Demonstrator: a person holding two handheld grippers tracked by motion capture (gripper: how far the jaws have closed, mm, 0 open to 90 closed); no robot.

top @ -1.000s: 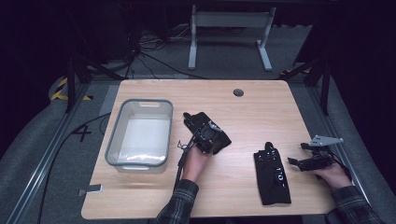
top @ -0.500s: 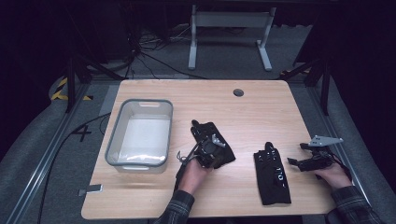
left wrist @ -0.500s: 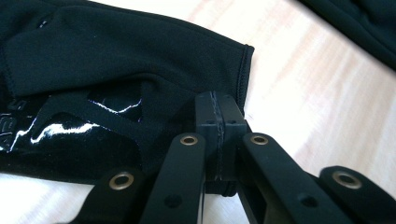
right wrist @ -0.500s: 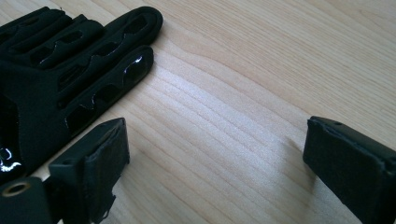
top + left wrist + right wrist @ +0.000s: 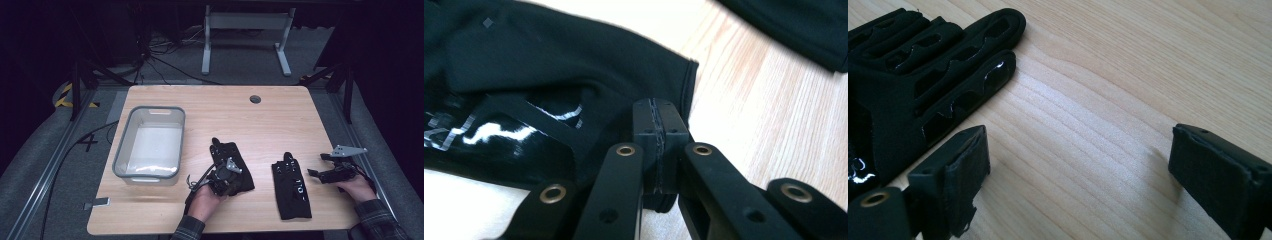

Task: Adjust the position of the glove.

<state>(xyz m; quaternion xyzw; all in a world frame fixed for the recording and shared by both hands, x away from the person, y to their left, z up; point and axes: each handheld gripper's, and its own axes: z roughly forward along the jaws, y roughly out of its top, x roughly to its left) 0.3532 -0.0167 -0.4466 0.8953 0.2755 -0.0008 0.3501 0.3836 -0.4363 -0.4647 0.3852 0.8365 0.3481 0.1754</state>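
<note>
Item 1: left hand-held gripper (image 5: 226,176). Jaws pressed together, pads meeting in the left gripper view (image 5: 658,145). It sits over the near edge of the left glove (image 5: 231,167); black fabric lies right behind and beside the pads, but whether a fold of cuff is pinched between them cannot be told.

Item 2: left glove, black, glossy print on the back. Lies on the worktop (image 5: 280,117) right of the grey bin (image 5: 149,142) and apart from it, fingers pointing away from the person.

Item 3: right glove (image 5: 291,185), black, flat on the worktop, well apart from item 2, fingers also pointing away. In the right gripper view its fingers (image 5: 943,75) lie just beside the near jaw.

Item 4: right hand-held gripper (image 5: 334,172). Jaws spread wide, nothing between them but bare wood; it rests beside the right glove without touching it.

Item 5: grey bin, appears empty.

Step in hand, as judged: handling the left glove, apparently bringing it toward its partner.

Next move, as judged: set the left glove alongside or atop the right glove with cuffs aligned; the free gripper should steady the right glove.
</note>
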